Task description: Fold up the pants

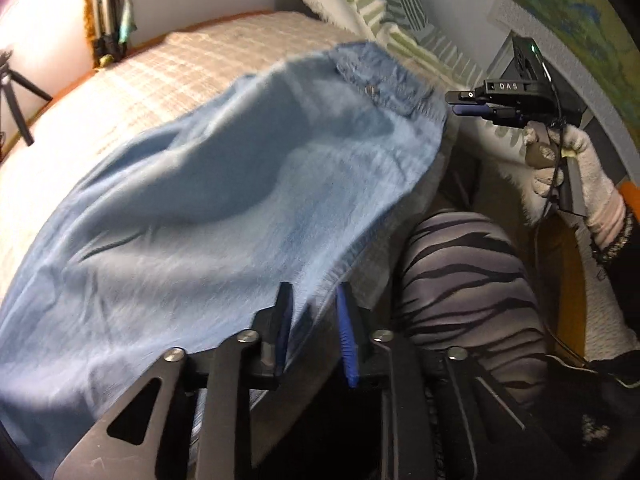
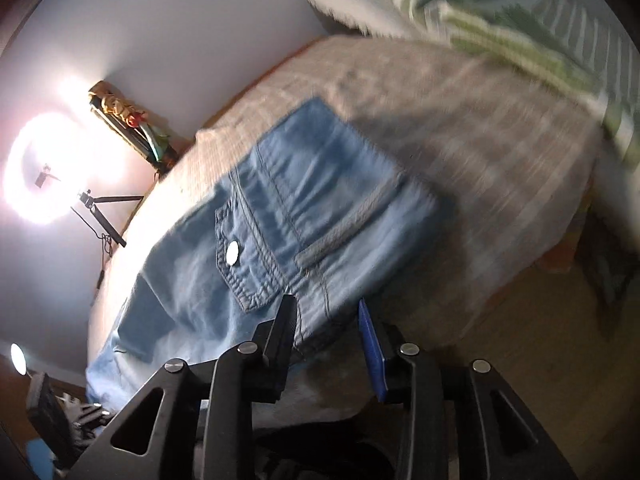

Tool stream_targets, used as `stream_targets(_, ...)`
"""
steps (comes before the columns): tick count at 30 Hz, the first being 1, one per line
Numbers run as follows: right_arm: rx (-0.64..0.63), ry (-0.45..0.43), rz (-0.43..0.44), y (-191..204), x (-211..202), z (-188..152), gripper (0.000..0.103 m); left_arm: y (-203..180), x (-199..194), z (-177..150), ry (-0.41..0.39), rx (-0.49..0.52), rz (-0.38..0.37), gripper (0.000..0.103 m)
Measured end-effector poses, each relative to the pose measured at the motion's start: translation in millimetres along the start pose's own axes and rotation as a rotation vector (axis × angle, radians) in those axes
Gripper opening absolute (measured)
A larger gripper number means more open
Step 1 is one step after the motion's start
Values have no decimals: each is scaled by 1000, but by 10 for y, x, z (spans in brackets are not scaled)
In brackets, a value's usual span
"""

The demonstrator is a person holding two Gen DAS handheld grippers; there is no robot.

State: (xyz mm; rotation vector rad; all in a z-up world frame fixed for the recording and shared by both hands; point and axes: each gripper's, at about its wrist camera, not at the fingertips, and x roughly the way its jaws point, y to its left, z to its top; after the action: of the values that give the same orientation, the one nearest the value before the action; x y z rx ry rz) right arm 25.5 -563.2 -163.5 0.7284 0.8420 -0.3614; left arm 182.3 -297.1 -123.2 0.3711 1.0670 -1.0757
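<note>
Light blue denim pants (image 1: 220, 200) lie spread over a bed, with the waistband at the far right. My left gripper (image 1: 314, 320) is open at the near hem; the cloth's edge runs between its blue pads without being pinched. In the right wrist view the pants (image 2: 300, 208) show a back pocket flap with a silver button. My right gripper (image 2: 326, 332) is open, with the waistband corner beside its left finger. From the left wrist view, the right gripper (image 1: 460, 103) hovers just off the waistband, held by a gloved hand (image 1: 580, 172).
The bed has a cream checked cover (image 1: 180, 64) and a green-striped pillow (image 1: 380, 12) at its head. A person's leg in zebra-striped leggings (image 1: 460, 280) stands against the bed's near side. A bright ring light (image 2: 52, 168) on a tripod stands at the far left wall.
</note>
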Motion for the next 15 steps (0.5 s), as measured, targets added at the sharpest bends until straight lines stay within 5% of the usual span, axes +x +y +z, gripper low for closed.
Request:
stream_targets(6,-148,-110,3,194,-287,369,45,326,-347,190,-95,-88,54,25)
stream_targets(9,-211,-130,24,308,-178,662,76,522,-385,359,-122,-142,71,25)
stream_targets(15,-286,-76,4,347,460,1216,77,757,-172,899,-104,-162,73,25)
